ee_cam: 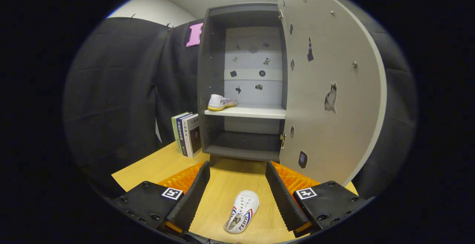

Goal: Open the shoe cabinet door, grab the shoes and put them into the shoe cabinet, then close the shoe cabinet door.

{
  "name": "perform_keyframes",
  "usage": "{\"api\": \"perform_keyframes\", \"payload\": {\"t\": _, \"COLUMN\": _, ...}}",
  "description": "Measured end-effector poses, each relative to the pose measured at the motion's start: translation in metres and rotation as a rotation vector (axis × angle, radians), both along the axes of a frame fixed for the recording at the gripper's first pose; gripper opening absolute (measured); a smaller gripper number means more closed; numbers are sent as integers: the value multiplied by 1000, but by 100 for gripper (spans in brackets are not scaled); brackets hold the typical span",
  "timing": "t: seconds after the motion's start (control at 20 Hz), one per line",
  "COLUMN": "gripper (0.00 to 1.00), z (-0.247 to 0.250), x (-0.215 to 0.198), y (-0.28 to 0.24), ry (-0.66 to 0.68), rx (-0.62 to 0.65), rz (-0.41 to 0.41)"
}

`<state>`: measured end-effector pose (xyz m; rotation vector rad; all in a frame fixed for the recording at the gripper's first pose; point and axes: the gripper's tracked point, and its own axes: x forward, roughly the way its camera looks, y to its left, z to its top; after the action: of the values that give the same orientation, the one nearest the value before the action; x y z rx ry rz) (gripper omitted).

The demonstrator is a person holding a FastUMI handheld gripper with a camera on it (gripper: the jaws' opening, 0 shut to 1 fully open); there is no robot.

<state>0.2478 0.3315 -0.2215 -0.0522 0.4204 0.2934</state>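
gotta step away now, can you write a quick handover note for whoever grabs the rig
Gripper: fingers open, holding nothing, poised over the table.
Cabinet: door swung wide open.
One shoe already sits on the shelf, at its left end.
Second shoe lies on the table between the fingers, not gripped.
Books stand beside the cabinet; leave them.
Done: door opened, first shoe stowed.
Left: grasp the second shoe, put it in the cabinet, close the door.

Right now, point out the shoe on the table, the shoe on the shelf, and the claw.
Shoe on the table (pixel 242 211): gripper view, laced top.
Shoe on the shelf (pixel 220 102): gripper view, side.
Claw (pixel 237 195): gripper view, open, midway between fingers.
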Motion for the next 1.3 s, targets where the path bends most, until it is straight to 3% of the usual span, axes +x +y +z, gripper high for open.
{"api": "perform_keyframes", "payload": {"t": 0.8, "gripper": 94, "z": -209, "x": 3, "y": 21, "ry": 465, "rx": -48, "rz": -40}}
{"api": "perform_keyframes", "payload": {"t": 1.1, "gripper": 86, "z": -254, "x": -17, "y": 25, "ry": 620, "rx": -96, "rz": -20}}
{"api": "perform_keyframes", "payload": {"t": 1.3, "gripper": 82, "z": -262, "x": -18, "y": 20, "ry": 612, "rx": -178, "rz": -19}}
